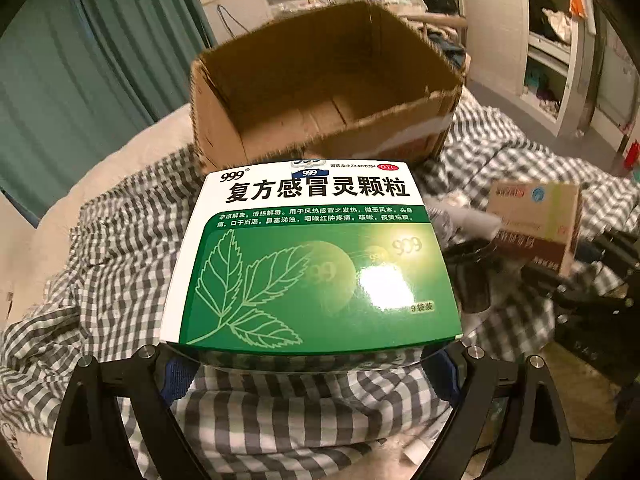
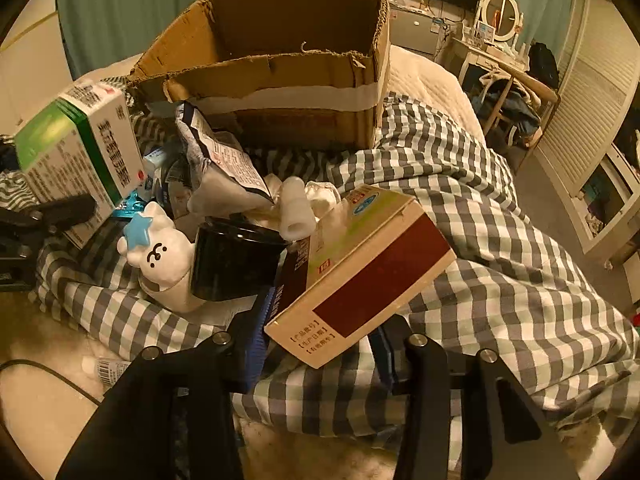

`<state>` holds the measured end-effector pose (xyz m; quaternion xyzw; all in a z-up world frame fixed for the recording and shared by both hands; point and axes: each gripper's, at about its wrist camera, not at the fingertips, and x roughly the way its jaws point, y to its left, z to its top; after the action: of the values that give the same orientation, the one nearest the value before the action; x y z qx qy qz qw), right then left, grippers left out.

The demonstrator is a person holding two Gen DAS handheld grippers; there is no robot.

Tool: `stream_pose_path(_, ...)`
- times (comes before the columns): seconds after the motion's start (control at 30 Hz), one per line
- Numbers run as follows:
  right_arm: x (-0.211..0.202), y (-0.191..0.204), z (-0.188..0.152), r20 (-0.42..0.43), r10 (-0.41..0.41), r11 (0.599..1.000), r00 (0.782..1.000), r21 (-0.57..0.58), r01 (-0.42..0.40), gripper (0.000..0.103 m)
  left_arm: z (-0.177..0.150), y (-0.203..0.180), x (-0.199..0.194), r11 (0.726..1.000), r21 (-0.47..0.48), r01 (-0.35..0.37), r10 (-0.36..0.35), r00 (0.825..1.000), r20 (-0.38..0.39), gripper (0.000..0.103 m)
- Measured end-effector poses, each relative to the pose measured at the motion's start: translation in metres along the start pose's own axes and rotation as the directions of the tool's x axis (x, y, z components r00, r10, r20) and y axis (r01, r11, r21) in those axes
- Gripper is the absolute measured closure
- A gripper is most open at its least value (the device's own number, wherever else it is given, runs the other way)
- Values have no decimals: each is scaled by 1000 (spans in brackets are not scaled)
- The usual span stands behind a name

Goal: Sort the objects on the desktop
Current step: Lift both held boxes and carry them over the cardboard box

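Home bedroom. Bed (image 2: 432,80) with checked quilt (image 2: 500,248), teal curtains (image 1: 80,60), dressing table with round mirror (image 2: 502,10). Open wardrobe shelves (image 1: 548,40) hold clothes.

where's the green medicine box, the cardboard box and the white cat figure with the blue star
green medicine box (image 1: 316,256), left wrist view, on its green top face with the leaf print
cardboard box (image 1: 224,120), left wrist view, on its outer left wall
white cat figure (image 2: 164,256), right wrist view, on its face below the star
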<state>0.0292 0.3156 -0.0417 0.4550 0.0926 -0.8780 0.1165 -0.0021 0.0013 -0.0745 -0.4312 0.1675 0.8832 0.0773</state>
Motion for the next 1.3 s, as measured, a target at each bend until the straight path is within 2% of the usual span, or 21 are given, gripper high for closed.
stream_pose_path(0.13,-9,-4,-3,35,24,1000,999,6,-24,64,1,3,-19,1000,-18,3,-2,999,42,9)
stream_pose_path(0.3,-41,-15,-7,122,48,998,991,33,-52,69,1,11,-34,999,-52,6,-2,997,80,9)
stream_pose_path(0.33,-47,-18,-7,139,54,998,989,38,-59,83,2,13,-37,998,-63,6,0,996,89,9)
stream_pose_path(0.4,-59,-26,-7,173,49,997,984,49,-59,92,2,16,-41,997,-77,12,-4,995,103,9)
stream_pose_path(0.5,-63,-29,-3,176,44,997,983,47,-53,92,4,20,-45,994,-98,37,-25,992,122,9)
stream_pose_path(0.57,-60,-35,-2,171,88,990,981,98,-106,92,6,22,-48,992,-115,43,-27,990,138,9)
stream_pose_path(0.6,-57,-39,-1,178,102,982,979,142,-128,83,7,21,-50,992,-121,44,-26,989,145,9)
stream_pose_path(0.63,-55,-37,0,174,88,982,981,151,-115,52,9,23,-52,991,-125,50,-30,988,153,9)
stream_pose_path(0.7,-51,-28,1,185,86,987,979,120,-109,17,10,25,-55,989,-133,60,-38,986,161,9)
stream_pose_path(0.77,-47,-17,1,174,102,992,979,59,-114,17,12,29,-55,988,-141,69,-45,985,165,9)
stream_pose_path(0.9,-27,9,7,116,57,994,992,-101,-45,17,15,29,-46,986,-144,82,-60,987,151,9)
stream_pose_path(1.1,18,30,10,40,-20,949,999,-312,32,17,23,31,-33,981,-167,100,-79,988,130,9)
stream_pose_path(1.17,30,31,12,34,-53,941,998,-333,62,25,27,33,-32,979,-175,102,-79,988,134,9)
stream_pose_path(1.23,32,23,16,36,-43,955,998,-292,52,42,31,36,-33,978,-183,100,-74,987,142,9)
stream_pose_path(1.3,28,14,21,41,-19,967,999,-253,29,54,35,37,-34,976,-192,98,-69,986,153,9)
